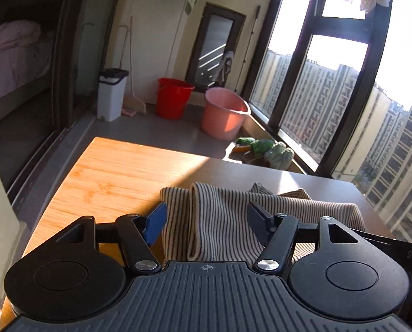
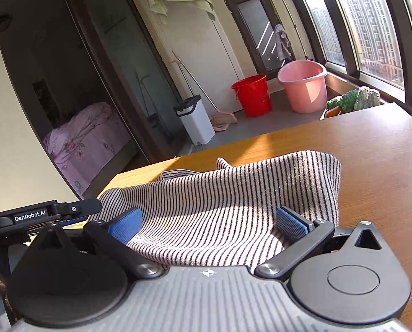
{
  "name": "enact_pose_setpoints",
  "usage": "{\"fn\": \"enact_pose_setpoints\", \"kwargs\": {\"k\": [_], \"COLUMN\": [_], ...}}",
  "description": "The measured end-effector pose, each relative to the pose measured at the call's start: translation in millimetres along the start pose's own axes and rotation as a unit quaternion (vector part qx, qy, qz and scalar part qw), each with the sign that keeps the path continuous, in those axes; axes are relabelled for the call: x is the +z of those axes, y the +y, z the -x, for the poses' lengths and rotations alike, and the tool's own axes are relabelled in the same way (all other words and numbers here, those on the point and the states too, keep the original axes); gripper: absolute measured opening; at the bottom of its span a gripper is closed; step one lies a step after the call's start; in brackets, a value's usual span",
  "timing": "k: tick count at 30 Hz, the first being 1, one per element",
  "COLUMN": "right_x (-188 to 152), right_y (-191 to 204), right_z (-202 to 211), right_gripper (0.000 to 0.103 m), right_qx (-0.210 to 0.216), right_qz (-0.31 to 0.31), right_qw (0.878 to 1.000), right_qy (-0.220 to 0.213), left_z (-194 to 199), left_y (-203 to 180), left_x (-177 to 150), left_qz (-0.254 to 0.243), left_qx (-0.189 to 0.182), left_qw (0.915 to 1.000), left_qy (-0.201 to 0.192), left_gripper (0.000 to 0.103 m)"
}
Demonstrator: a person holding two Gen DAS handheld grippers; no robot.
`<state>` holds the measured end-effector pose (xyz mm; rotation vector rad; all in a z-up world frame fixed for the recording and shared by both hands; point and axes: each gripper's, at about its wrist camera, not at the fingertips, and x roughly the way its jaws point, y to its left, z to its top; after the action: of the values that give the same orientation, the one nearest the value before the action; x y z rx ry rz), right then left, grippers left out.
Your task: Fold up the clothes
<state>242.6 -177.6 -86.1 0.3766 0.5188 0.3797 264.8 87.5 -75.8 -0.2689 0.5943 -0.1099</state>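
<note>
A beige garment with thin dark stripes [image 1: 222, 215] lies rumpled on the wooden table [image 1: 109, 171], partly folded over itself with a hemmed edge turned up. My left gripper [image 1: 206, 218] stands open just above its near edge, blue pads wide apart, nothing between them. In the right wrist view the same striped garment [image 2: 233, 191] spreads across the table [image 2: 372, 149], one side raised in a soft ridge. My right gripper [image 2: 208, 224] is open too, its fingers straddling the near part of the cloth without pinching it. The left gripper's body [image 2: 39, 215] shows at that view's left edge.
Beyond the table stand a red bucket [image 1: 172, 98], a pink bucket [image 1: 223, 113], a white bin [image 1: 111, 94] and a broom. Green and pale knitted items [image 1: 264, 149] lie by the big windows [image 1: 330, 83]. A bed with pink bedding [image 2: 87, 135] shows through the doorway.
</note>
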Motion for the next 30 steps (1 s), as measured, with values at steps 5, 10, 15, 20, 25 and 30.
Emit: {"fn": "enact_pose_setpoints", "kwargs": {"k": [5, 10, 15, 20, 25, 30], "right_x": [-1.7, -0.8, 2.0, 7.2, 12.7, 49.3], "right_y": [-5.1, -8.2, -13.3, -7.5, 18.1, 46.3], "right_z": [8.4, 9.4, 1.3, -9.8, -13.1, -16.0], "right_gripper": [0.103, 0.103, 0.103, 0.103, 0.1, 0.048], "right_qx": [0.007, 0.012, 0.019, 0.019, -0.021, -0.062], "right_qz": [-0.011, -0.021, -0.034, -0.004, 0.062, 0.126], "right_qw": [1.0, 0.999, 0.999, 0.998, 0.994, 0.988], "right_qy": [-0.022, -0.024, 0.008, 0.064, 0.085, 0.069], "left_z": [-7.0, 12.8, -1.1, 21.5, 31.4, -0.2], "left_y": [-15.1, -37.1, -18.2, -16.0, -14.1, -9.1], "left_x": [-14.4, -19.2, -14.1, -13.2, -5.5, -21.6], "left_qz": [-0.043, -0.116, -0.079, -0.071, -0.023, -0.013], "left_qx": [0.012, 0.035, 0.057, 0.084, -0.025, -0.058], "left_qw": [0.9989, 0.9899, 0.995, 0.9919, 0.9975, 0.9982], "left_qy": [-0.014, -0.074, -0.025, -0.064, -0.063, 0.012], "left_gripper": [0.034, 0.008, 0.008, 0.011, 0.042, 0.04]}}
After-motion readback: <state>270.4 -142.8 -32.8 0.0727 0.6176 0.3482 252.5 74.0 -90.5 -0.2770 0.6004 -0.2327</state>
